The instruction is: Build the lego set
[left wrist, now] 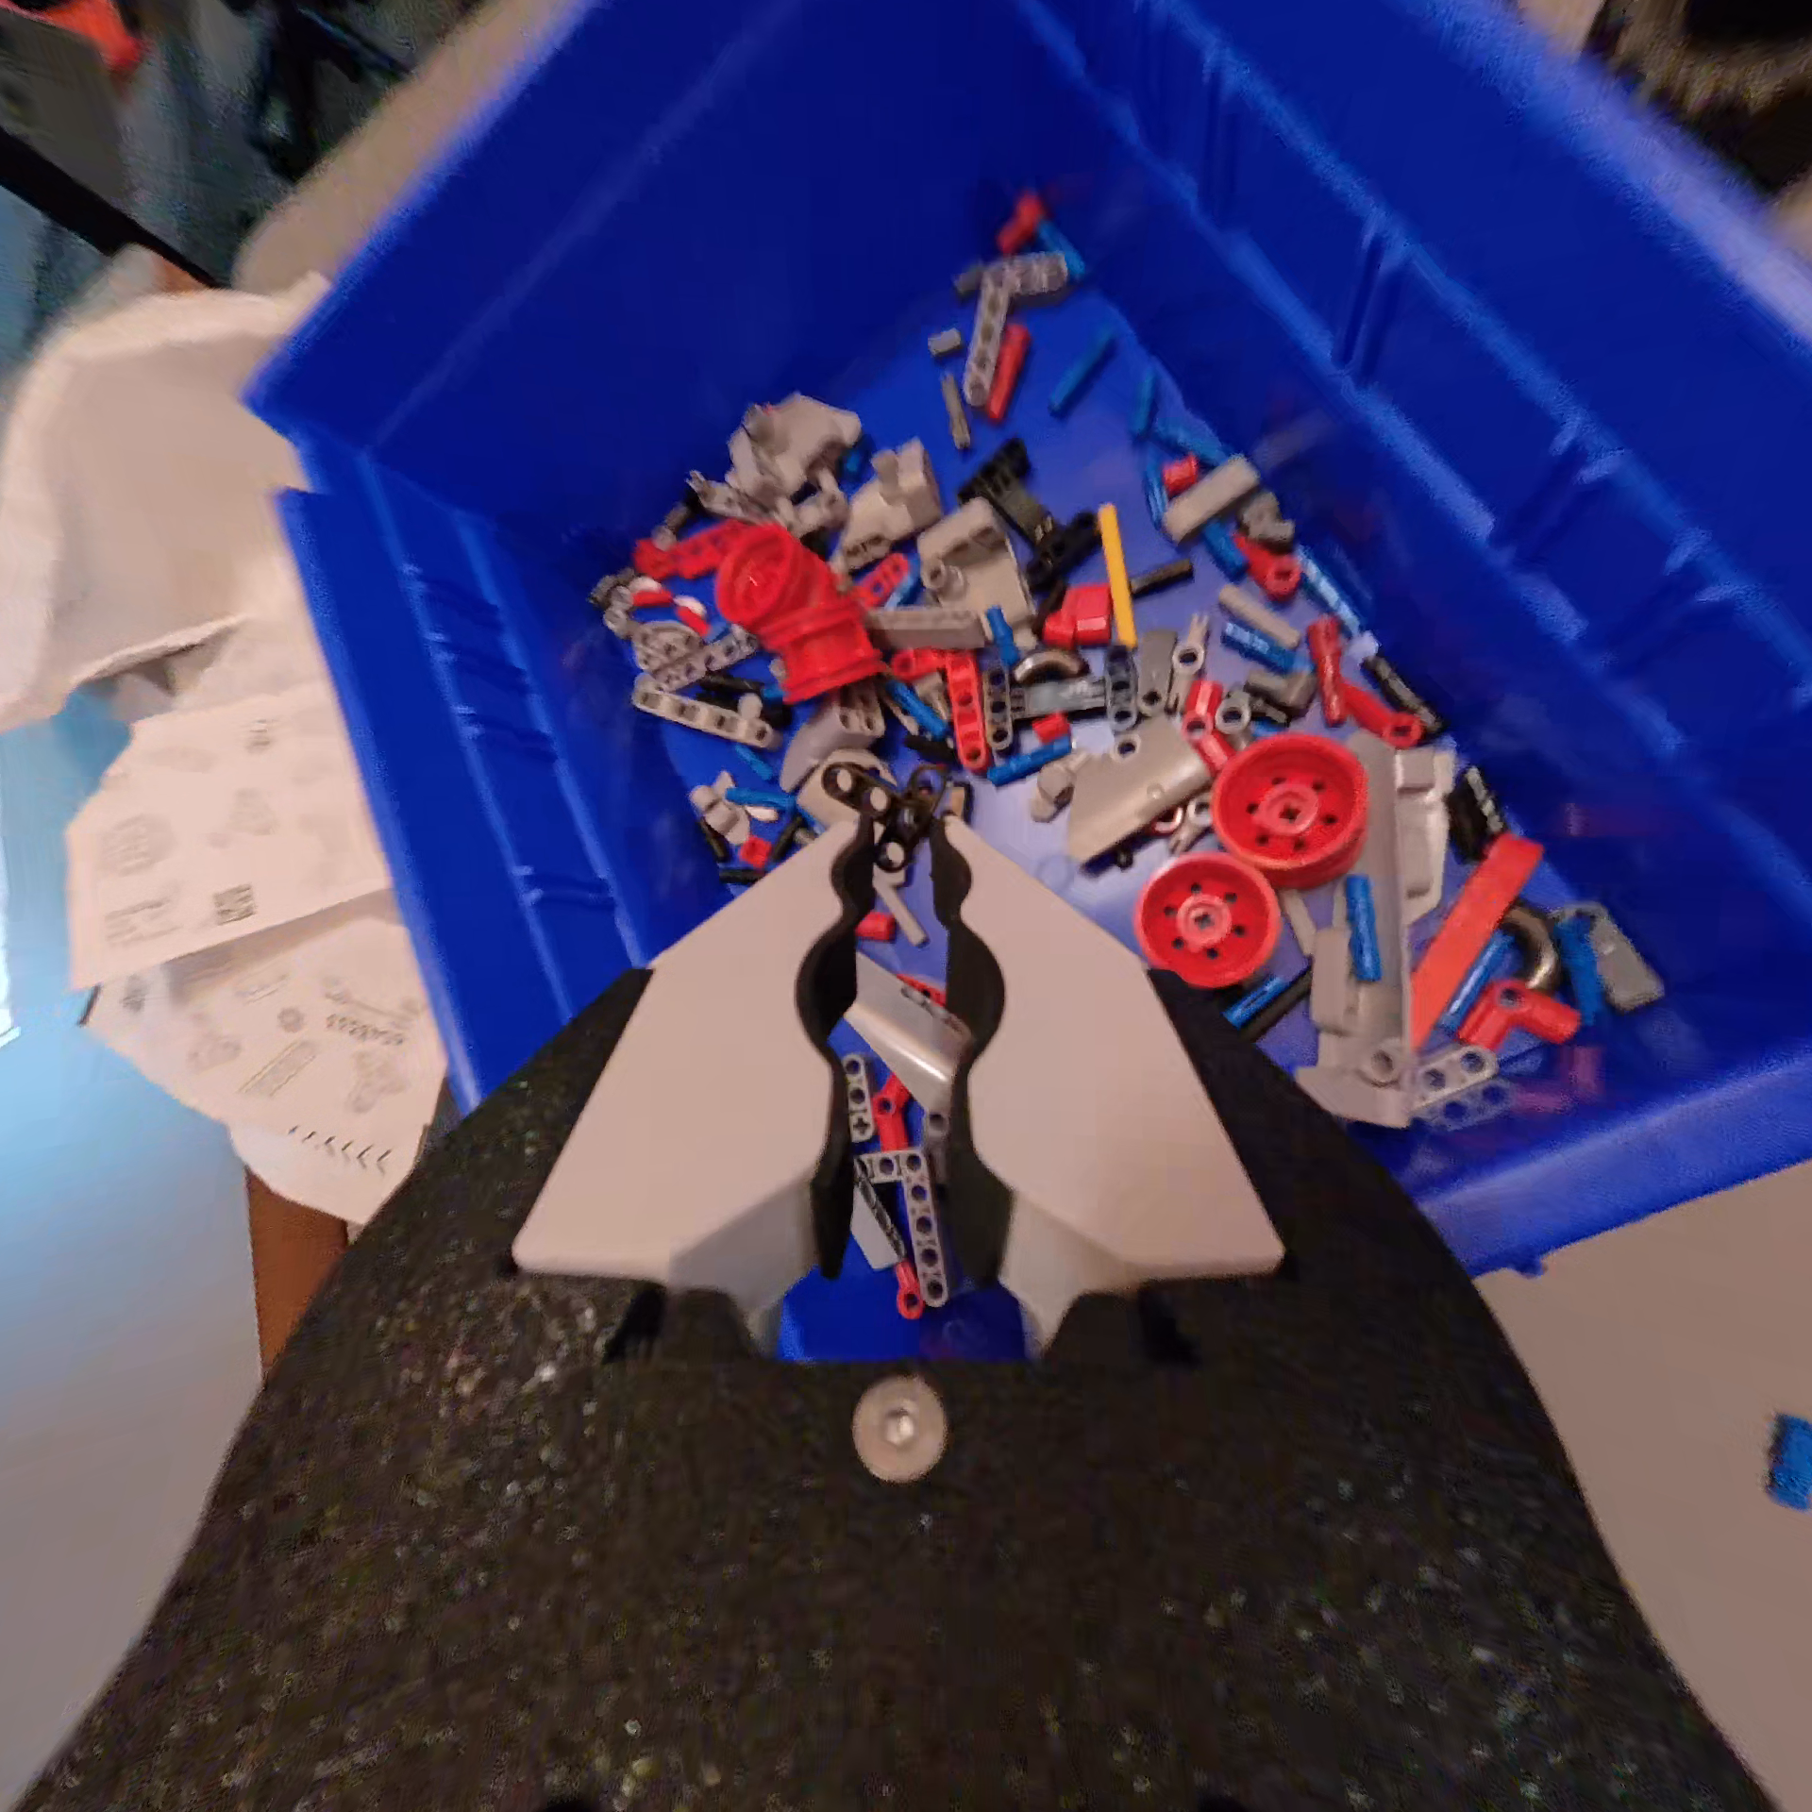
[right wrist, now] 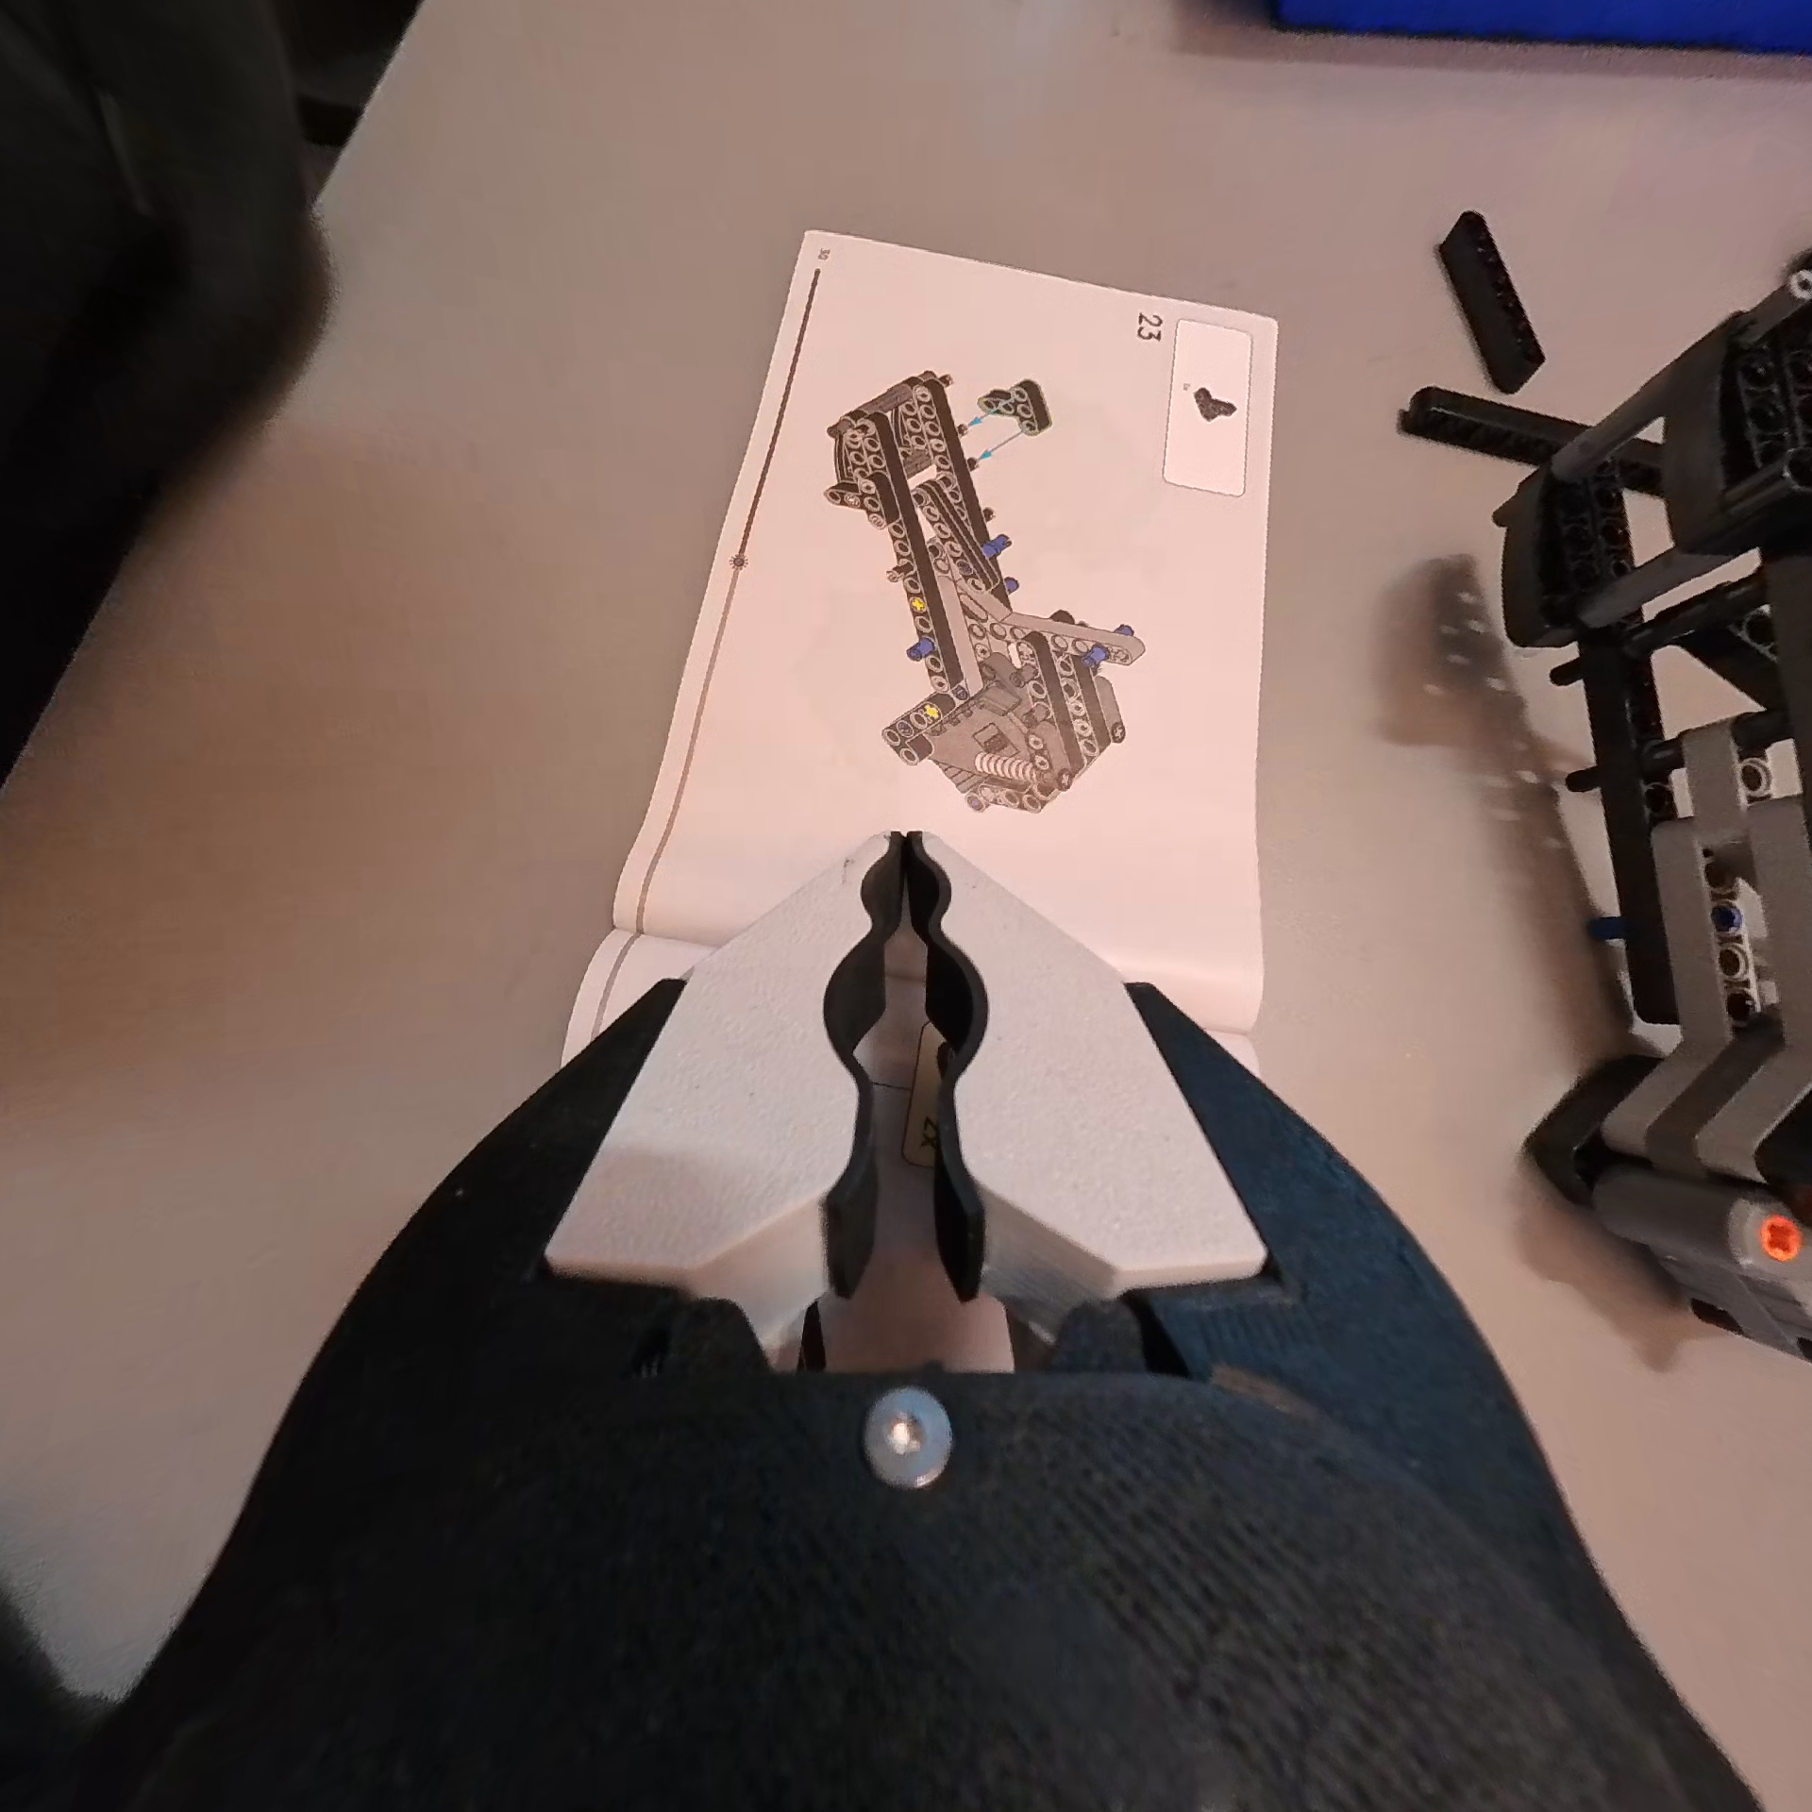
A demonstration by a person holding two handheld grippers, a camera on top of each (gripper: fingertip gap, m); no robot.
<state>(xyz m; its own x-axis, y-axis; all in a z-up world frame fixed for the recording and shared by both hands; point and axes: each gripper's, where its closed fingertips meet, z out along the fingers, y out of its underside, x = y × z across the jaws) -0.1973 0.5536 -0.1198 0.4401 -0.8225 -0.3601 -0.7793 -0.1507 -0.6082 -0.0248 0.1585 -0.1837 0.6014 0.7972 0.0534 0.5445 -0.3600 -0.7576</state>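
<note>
Gripping a black piece above the bin, left jaws clamp it; right jaws meet empty.

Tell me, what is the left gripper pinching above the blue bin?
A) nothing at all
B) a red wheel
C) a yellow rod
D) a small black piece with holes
D: in the left wrist view the left gripper is closed on a small black piece with holes at its fingertips, above the blue bin; the red wheels and the yellow rod lie loose in the bin.
</note>
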